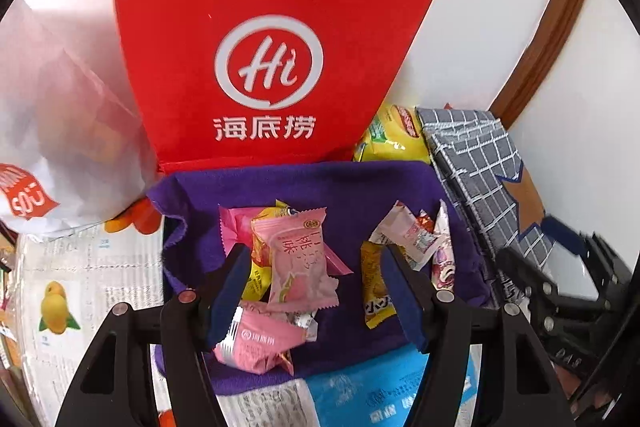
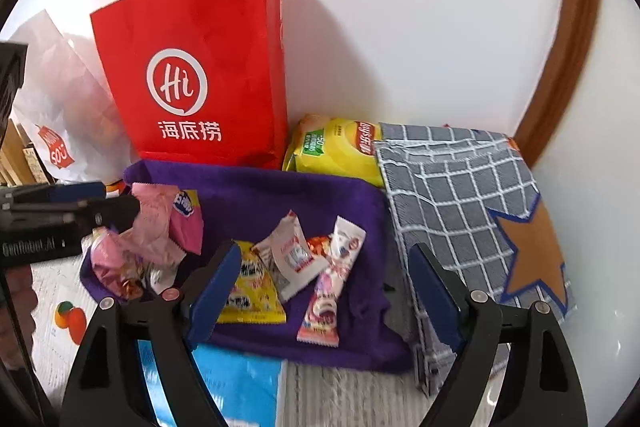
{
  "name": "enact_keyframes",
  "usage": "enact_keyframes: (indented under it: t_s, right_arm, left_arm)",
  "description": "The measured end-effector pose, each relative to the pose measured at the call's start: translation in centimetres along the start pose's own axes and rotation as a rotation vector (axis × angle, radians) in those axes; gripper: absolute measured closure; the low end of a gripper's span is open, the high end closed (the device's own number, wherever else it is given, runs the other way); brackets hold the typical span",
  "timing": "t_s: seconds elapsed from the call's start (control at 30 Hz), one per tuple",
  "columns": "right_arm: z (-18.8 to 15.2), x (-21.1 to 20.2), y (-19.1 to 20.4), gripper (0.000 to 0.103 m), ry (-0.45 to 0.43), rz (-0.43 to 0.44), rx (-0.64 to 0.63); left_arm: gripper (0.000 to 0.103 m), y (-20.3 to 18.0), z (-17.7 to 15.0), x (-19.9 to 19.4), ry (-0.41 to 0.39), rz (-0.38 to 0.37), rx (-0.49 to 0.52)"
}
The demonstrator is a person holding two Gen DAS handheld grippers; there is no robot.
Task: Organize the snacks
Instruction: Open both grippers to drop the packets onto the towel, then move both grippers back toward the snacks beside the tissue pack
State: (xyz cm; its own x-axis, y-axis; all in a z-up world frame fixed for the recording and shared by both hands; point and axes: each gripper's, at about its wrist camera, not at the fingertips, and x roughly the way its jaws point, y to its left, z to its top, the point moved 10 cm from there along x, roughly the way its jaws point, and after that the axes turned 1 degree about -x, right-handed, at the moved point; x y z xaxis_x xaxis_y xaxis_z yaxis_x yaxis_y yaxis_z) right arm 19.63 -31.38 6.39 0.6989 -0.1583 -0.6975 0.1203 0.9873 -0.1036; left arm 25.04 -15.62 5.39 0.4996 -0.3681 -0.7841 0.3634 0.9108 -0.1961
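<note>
Several small snack packets lie on a purple cloth (image 1: 360, 187) (image 2: 280, 187). A pink peach packet (image 1: 298, 259) and other pink packets (image 2: 160, 231) form the left pile. A yellow packet (image 2: 252, 291), a white packet (image 2: 290, 259) and a long pink-white stick packet (image 2: 332, 279) lie to the right. My left gripper (image 1: 316, 295) is open, its fingers straddling the pink pile just above it. My right gripper (image 2: 324, 291) is open above the right packets. A grey checked fabric box (image 2: 460, 195) with a brown star stands to the right.
A red paper bag (image 2: 200, 67) stands against the white wall behind the cloth. A yellow chip bag (image 2: 340, 147) lies between it and the box. A white plastic bag (image 1: 60, 127) sits left. Printed paper (image 1: 80, 287) and a blue sheet (image 2: 232, 379) cover the table.
</note>
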Motion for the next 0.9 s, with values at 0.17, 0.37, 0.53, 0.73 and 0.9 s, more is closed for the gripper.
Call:
enact_keyframes:
  t_s: [0.17,0.37,0.53,0.73,0.9]
  right_arm:
    - [-1.0,-2.9,-0.4,0.018,-0.033,-0.035,-0.016]
    - [-3.4,-5.2,0.6,0.018,-0.026,0.028,-0.004]
    - [-6.6,-5.8,2.7,0.018,0.024,0.091,0.009]
    - [-10.7,-6.1,6.0,0.021,0.074,0.134,-0.04]
    - [-14.4,-6.8,8.4,0.026,0.124,0.181,-0.056]
  left_arm:
    - [0.038,-0.1,-0.7,-3.0,-0.022,0.009,0.01]
    - [0.038,0.9,-2.8,-6.4,-0.031,0.034,-0.015]
    - [0.038,1.8,-5.7,-9.1,-0.031,0.056,-0.018]
    - [0.038,3.2,-9.4,-11.2,-0.024,0.074,-0.046]
    - [0.038,4.3,-12.2,-12.0,-0.009,0.085,-0.07]
